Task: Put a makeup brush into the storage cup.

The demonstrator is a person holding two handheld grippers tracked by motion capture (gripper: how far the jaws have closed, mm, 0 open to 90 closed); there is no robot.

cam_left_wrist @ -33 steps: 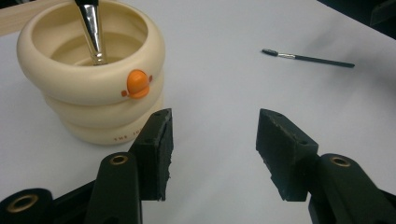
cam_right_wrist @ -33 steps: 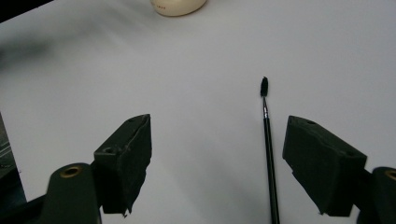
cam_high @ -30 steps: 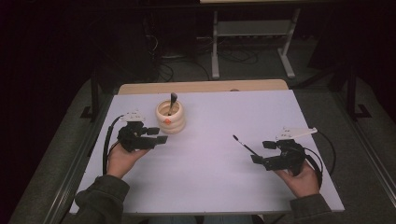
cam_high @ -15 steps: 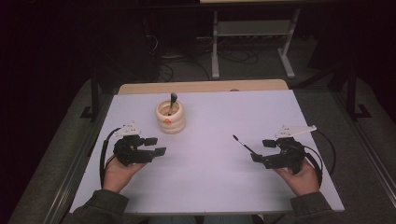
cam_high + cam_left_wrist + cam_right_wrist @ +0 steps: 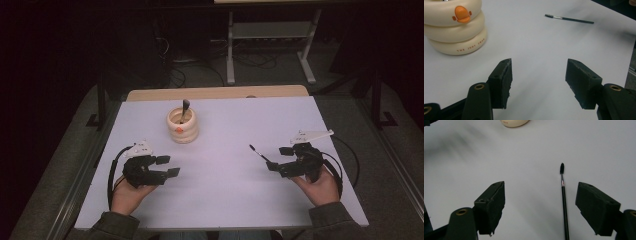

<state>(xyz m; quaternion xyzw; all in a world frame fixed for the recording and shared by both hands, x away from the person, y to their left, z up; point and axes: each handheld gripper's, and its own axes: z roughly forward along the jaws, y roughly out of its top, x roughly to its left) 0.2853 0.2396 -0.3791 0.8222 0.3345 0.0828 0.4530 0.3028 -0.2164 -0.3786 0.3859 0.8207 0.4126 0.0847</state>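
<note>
Brush (image 5: 563, 202) lies flat on the table (image 5: 225, 185), thin black handle w/ a short silvery ferrule and a small dark bristle tip. In the right gripper view it runs up from the bottom edge between the jaws, closer to the right-hand jaw, not touching either; tip points away from the gripper. High view: brush (image 5: 259, 154) sits just in front of the right gripper (image 5: 274, 159), tip toward the table's middle.

Right gripper (image 5: 540, 205): jaws wide apart, nothing clamped, pads clear of the brush. Pads are blocky black rubber, edges a bit ragged; brass-coloured bushings in the arms behind them.

Left gripper (image 5: 167, 166) is well apart from the brush, on the table's other side, held low in the person's hand. Its jaws have just been opening and stand apart w/ bare table between them (image 5: 539, 82). In its view the brush (image 5: 569, 18) lies far off at upper right.

Cup (image 5: 182, 126): cream, glossy, shaped like three stacked rings, w/ an orange duck-bill mark and small printed letters on the lowest ring (image 5: 455, 27). A dark tool handle (image 5: 185, 107) stands in it, leaning slightly. Cup is near the left gripper, beyond it.

Table top is smooth, matt, pale lilac-white; a wood strip (image 5: 215, 93) along the far edge. Grey 3-cornered plates top both grippers; black cables loop off each.
</note>
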